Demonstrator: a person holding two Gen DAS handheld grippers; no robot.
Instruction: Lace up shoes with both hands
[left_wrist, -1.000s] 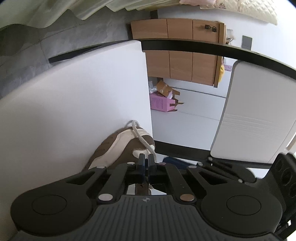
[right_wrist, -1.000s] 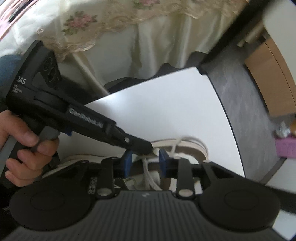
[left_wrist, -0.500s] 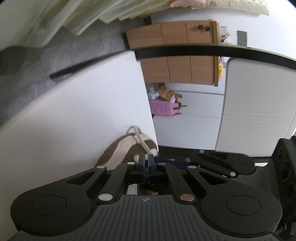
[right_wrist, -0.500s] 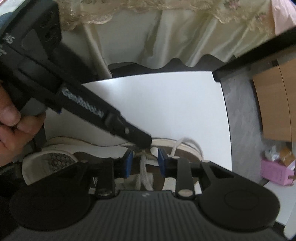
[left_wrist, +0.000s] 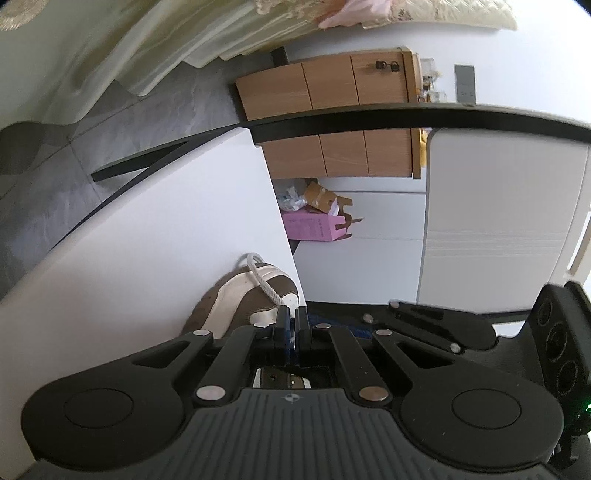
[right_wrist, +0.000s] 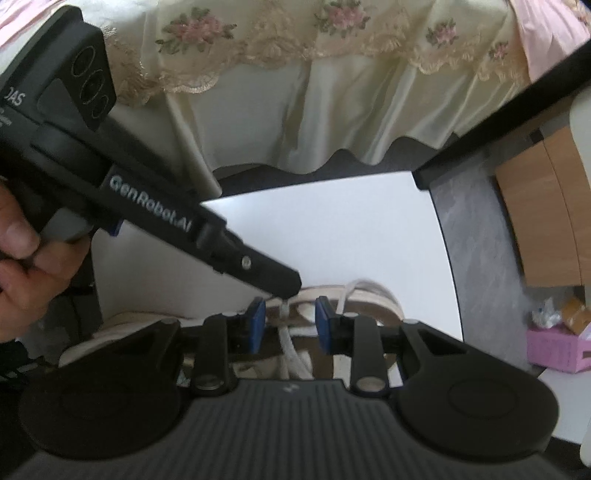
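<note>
Left gripper (left_wrist: 291, 325): pressed together on the white lace (left_wrist: 264, 284); the blue pads meet with the cord pinched between them. In the right wrist view the same tool (right_wrist: 286, 286) enters from the left, its black tip down at the shoe.

Right gripper (right_wrist: 288, 325): spread; the two blue pads stand apart with open space between them. A strand of lace (right_wrist: 291, 350) runs up through that gap, touching neither pad as far as can be seen.

Lace: braided white cord. In the left wrist view it rises from the closed pads, arcs far and left over the shoe's upper and loops back down at the toe end.

Shoe (left_wrist: 236, 302): brown with cream panels, resting on the white table (left_wrist: 147, 240) near its right edge, directly ahead of the left tool. In the right wrist view the shoe (right_wrist: 369, 299) lies across the near part of the table, mostly hidden behind the tool body; which eyelet the lace passes is hard to tell.

Hand (right_wrist: 22, 258): at the left edge of the right wrist view, wrapped around the left tool's handle.

Surroundings: wooden cabinet (left_wrist: 332, 110) far beyond the table; pink box (left_wrist: 314, 227) on the floor to the right; floral lace-edged fabric (right_wrist: 295, 48) hanging at the far side.
</note>
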